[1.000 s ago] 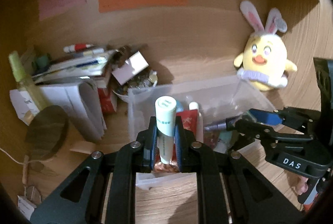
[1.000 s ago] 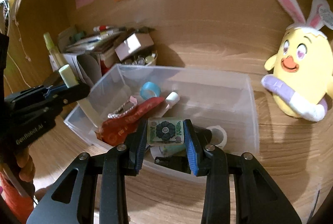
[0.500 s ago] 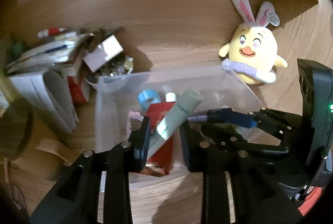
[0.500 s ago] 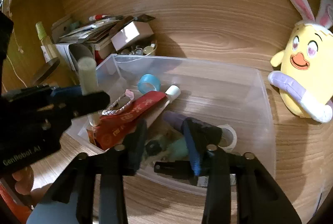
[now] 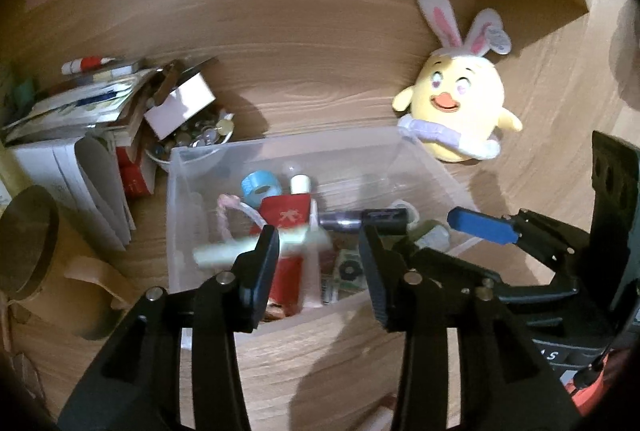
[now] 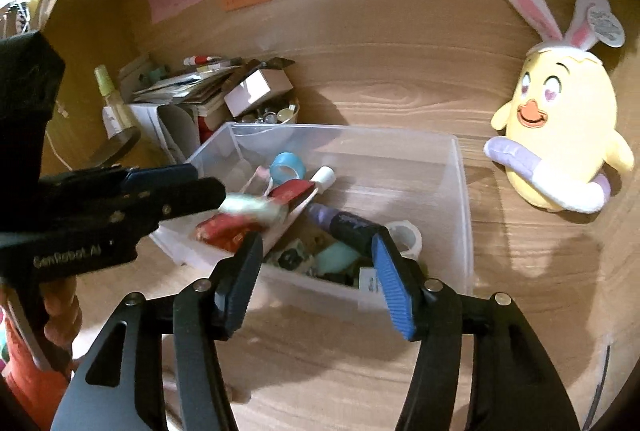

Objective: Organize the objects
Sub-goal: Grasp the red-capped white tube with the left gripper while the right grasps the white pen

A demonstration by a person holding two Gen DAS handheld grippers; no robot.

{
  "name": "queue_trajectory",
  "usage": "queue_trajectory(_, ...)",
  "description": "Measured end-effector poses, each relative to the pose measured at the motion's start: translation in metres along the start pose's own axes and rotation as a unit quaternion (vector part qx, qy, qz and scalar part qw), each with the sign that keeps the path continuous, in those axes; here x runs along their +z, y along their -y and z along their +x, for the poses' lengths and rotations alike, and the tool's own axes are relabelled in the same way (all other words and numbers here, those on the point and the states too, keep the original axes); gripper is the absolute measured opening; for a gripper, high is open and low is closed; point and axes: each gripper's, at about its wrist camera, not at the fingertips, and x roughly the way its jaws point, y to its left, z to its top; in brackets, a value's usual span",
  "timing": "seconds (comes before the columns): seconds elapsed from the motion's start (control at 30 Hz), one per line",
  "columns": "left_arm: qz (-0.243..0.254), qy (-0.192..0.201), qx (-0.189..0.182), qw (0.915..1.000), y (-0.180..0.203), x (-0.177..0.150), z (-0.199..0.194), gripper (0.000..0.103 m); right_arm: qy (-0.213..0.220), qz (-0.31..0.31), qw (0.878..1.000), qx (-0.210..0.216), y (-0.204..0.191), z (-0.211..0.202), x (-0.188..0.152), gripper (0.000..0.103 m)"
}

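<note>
1. My left hand-held gripper (image 5: pixel 318 263) hangs over the near-left part of the clear bin (image 5: pixel 280 145), its jaws opening and nothing pressed between the pads.
2. The pale green tube (image 5: pixel 224 253) is a blur just past the left finger, lying across the red tube (image 5: pixel 286 219) inside the bin; I judge it is dropping free.
3. My right hand-held gripper (image 6: pixel 316 271) sits at the bin's near wall, its jaws also opening and empty. Below them in the bin lie a purple pen (image 6: pixel 340 221), a mint piece (image 6: pixel 338 257) and a tape roll (image 6: pixel 406 233).
4. To do this release well, I should keep the left fingers clear of the tube until it settles, then lift straight up rather than drag across the wall.
5. The bin's near edge is right below both sets of fingers, so a low pull-back could catch the rim and shove the bin.
6. The two hand-held grippers are near each other over the bin; I would part them sideways.
7. Open surface lies right of the bin, before the plush chick (image 6: pixel 560 135). The left is crowded with papers (image 5: pixel 76 99) and a bowl (image 5: pixel 192 147).
</note>
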Motion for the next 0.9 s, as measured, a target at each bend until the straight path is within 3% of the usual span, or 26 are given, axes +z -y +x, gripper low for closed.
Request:
queue_trajectory(0.17,0.007,0.005,-0.008,0.9999,0.010,-0.004,-0.011,0.042,0.007,0.002,1.000,0.002,0.000,-0.015,-0.007,0.054)
queue_trajectory(0.2,0.007,0.005,-0.009,0.9999,0.011,-0.006,-0.013,0.045,0.007,0.002,1.000,0.003,0.001,-0.017,-0.009,0.054)
queue_trajectory(0.23,0.008,0.004,-0.007,0.9999,0.012,-0.010,-0.016,0.055,0.008,0.001,1.000,0.003,0.000,-0.020,-0.012,0.055)
queue_trajectory(0.3,0.011,0.008,0.001,0.9999,0.013,-0.017,-0.021,0.062,0.007,0.000,1.000,0.005,0.000,-0.022,-0.016,0.055)
queue_trajectory(0.9,0.055,-0.121,-0.017,0.9910,0.025,-0.120,-0.014,0.062,-0.028,-0.005,1.000,0.013,0.006,-0.038,-0.055,0.061)
